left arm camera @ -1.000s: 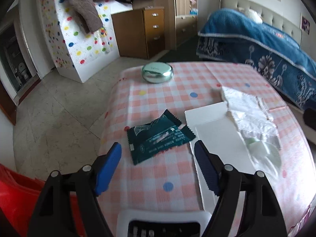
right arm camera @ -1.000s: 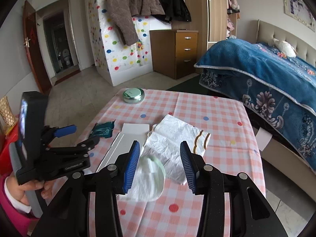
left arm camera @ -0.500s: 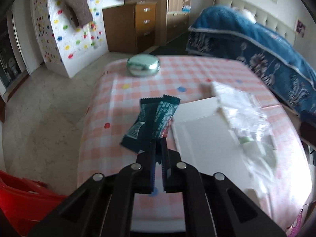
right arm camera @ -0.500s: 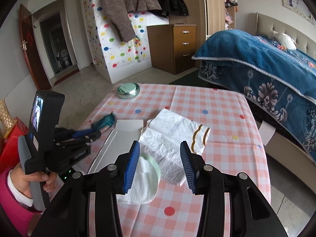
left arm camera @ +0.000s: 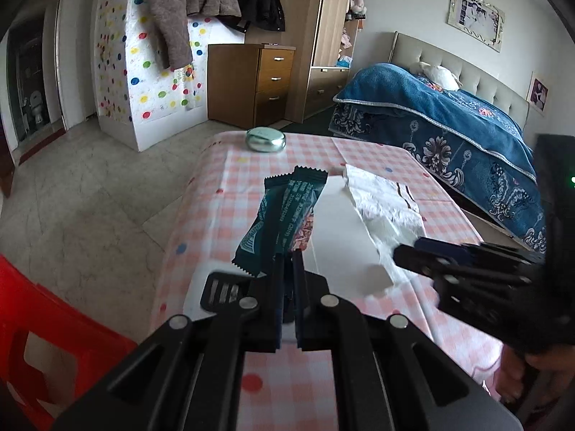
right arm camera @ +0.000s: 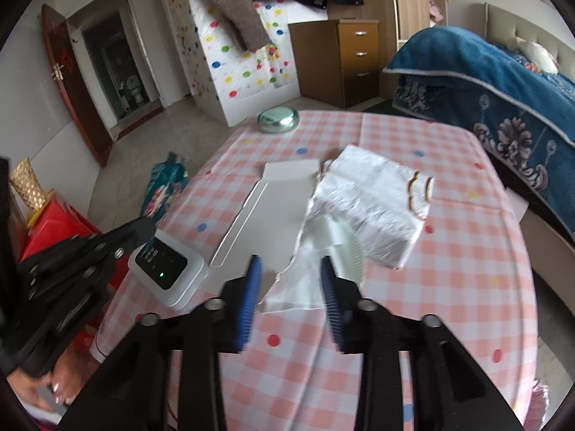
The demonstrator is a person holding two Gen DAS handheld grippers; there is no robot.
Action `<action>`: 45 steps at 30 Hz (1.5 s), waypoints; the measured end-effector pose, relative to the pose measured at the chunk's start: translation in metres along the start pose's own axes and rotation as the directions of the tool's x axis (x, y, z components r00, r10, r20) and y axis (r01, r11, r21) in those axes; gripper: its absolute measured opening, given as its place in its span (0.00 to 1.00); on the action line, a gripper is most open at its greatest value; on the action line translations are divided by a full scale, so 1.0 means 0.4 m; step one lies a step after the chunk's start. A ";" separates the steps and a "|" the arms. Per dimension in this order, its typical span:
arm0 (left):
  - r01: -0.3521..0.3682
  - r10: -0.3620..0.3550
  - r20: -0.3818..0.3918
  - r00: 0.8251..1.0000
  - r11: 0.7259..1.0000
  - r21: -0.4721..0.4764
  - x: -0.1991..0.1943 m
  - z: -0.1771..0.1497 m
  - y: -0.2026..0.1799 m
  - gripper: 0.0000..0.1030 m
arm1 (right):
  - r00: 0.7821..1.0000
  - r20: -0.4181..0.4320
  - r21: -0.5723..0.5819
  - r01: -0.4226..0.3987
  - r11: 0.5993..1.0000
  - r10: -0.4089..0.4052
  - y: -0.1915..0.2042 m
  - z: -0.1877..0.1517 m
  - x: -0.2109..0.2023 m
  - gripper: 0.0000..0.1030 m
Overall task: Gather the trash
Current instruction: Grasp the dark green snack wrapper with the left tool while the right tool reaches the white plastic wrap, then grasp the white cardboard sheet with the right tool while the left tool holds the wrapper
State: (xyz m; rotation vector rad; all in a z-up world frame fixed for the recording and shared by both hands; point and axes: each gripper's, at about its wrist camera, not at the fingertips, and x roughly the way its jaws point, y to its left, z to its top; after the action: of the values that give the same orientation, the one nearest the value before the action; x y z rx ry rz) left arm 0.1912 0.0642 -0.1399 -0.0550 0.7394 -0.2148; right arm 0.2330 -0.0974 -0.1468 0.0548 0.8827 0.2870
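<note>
pink checked tablecloth fronts blue-blanketed bed.

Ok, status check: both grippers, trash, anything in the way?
Left hand-held gripper shut on green wrapper, lifted off table. Right hand-held gripper open, jaws closing around white crumpled paper. White cardboard alongside.

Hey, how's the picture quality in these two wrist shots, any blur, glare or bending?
Left wrist view: soft even daylight, the green wrapper fairly sharp in the shut left gripper, the right gripper smeared at the edge. Right wrist view: motion blur on the blue pads and the wrapper; glare on the metal tin. Both views bend strongly toward dark corners.
</note>
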 end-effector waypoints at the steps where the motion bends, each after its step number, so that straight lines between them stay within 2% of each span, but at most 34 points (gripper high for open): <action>1: -0.001 0.001 0.002 1.000 1.000 -0.008 -0.003 -0.004 0.007 0.03 | 1.000 -0.003 0.002 -0.001 1.000 0.001 0.003 -0.003 0.005 0.30; 7: -0.018 0.018 0.006 1.000 0.999 -0.035 0.005 -0.001 0.038 0.03 | 0.999 -0.033 -0.018 0.017 1.000 -0.018 0.032 0.003 0.090 0.33; 10: -0.019 0.019 0.004 1.000 0.999 -0.049 0.010 -0.002 0.051 0.03 | 0.999 -0.027 -0.062 0.031 0.998 -0.033 0.055 0.004 0.101 0.44; 12: -0.021 0.021 0.003 1.000 0.998 -0.060 0.012 -0.005 0.057 0.03 | 0.997 -0.020 -0.138 0.066 0.988 -0.069 0.087 -0.004 0.113 0.59; 16: -0.030 0.031 0.008 0.999 0.997 -0.076 0.007 -0.013 0.066 0.03 | 0.992 0.003 -0.199 0.122 0.972 -0.124 0.110 -0.017 0.123 0.62; 17: -0.031 0.032 0.008 0.999 0.996 -0.078 0.005 -0.014 0.067 0.03 | 0.991 0.011 -0.197 0.136 0.971 -0.137 0.112 -0.018 0.117 0.60; 19: -0.033 0.034 0.008 0.999 0.996 -0.078 -0.001 -0.015 0.066 0.03 | 0.987 0.023 -0.195 0.163 0.967 -0.161 0.113 -0.016 0.114 0.49; 21: -0.035 0.036 0.008 0.999 0.996 -0.076 -0.005 -0.016 0.065 0.03 | 0.989 0.027 -0.154 0.145 0.977 -0.142 0.101 -0.012 0.100 0.20; 23: -0.035 0.036 0.011 0.999 0.997 -0.073 -0.016 -0.016 0.061 0.03 | 0.995 0.052 -0.092 0.092 0.992 -0.087 0.078 -0.004 0.063 0.00; 26: -0.032 0.033 0.018 0.999 0.998 -0.062 -0.037 -0.020 0.050 0.03 | 0.996 0.070 -0.052 0.049 0.997 -0.046 0.055 0.004 0.031 0.00; 27: -0.031 0.032 0.022 0.999 0.998 -0.060 -0.046 -0.021 0.044 0.03 | 0.998 0.068 -0.022 0.008 1.000 -0.006 0.037 0.001 -0.004 0.00; 30: -0.040 0.041 0.033 0.999 0.998 -0.052 -0.061 -0.027 0.028 0.03 | 0.999 0.046 0.003 -0.022 1.000 0.022 0.019 -0.008 -0.024 0.00; 36: -0.049 0.050 0.020 0.999 0.998 -0.051 -0.069 -0.047 0.018 0.03 | 0.995 -0.040 0.022 -0.089 0.996 0.090 0.025 -0.081 0.001 0.15; 39: -0.049 0.050 0.015 0.999 0.998 -0.045 -0.069 -0.056 0.016 0.03 | 0.994 -0.048 0.029 -0.093 0.995 0.095 0.016 -0.072 0.009 0.20; 45: -0.045 0.045 0.006 0.999 0.998 -0.049 -0.058 -0.059 0.029 0.03 | 0.994 -0.082 0.032 -0.076 0.997 0.078 0.044 -0.086 0.036 0.22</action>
State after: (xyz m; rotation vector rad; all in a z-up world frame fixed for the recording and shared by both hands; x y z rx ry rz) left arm 0.1606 0.0809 -0.1433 -0.0855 0.7381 -0.1537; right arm 0.2111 -0.0789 -0.1767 0.1039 0.9685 0.3507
